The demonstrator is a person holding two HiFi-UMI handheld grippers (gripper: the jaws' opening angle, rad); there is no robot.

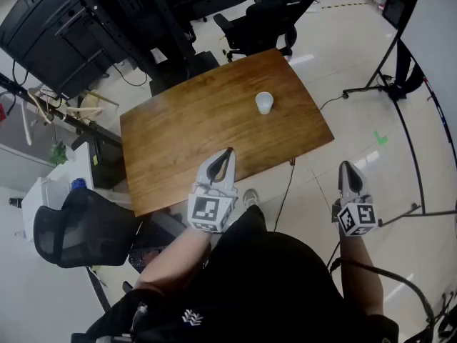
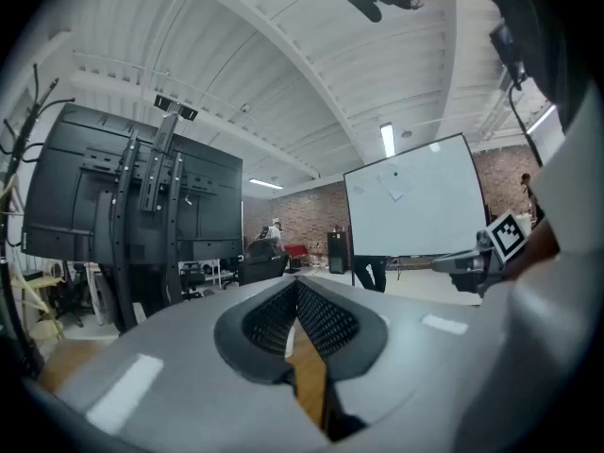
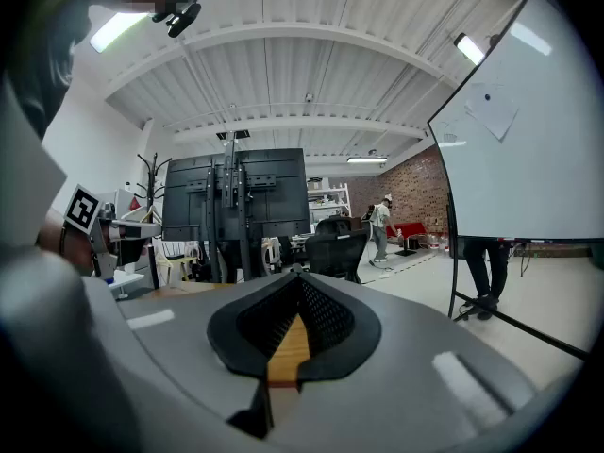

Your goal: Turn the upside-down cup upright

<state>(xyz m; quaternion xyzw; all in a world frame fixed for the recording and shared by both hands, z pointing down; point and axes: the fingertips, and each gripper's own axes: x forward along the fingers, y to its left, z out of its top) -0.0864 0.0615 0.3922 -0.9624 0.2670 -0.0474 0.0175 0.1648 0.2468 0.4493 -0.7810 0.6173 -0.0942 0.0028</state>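
Observation:
A small white cup [image 1: 264, 103] stands alone on the wooden table [image 1: 186, 134], toward its far right part. It is too small here to tell which end is up. My left gripper [image 1: 229, 150] hovers over the table's near edge, well short of the cup, its jaws closed with nothing between them. My right gripper [image 1: 344, 164] hangs over the floor, right of the table, jaws also together and empty. In the left gripper view the fingertips of the left gripper [image 2: 296, 283] meet; the right gripper view shows the same for the right gripper [image 3: 300, 274]. Neither gripper view shows the cup.
A black office chair [image 1: 265, 16] stands behind the table and a mesh chair [image 1: 78, 227] at its near left. A whiteboard stand [image 1: 400, 63] and its legs are at the right. Black monitor stands [image 1: 64, 27] fill the far left. A cable [image 1: 285, 191] hangs off the table's near edge.

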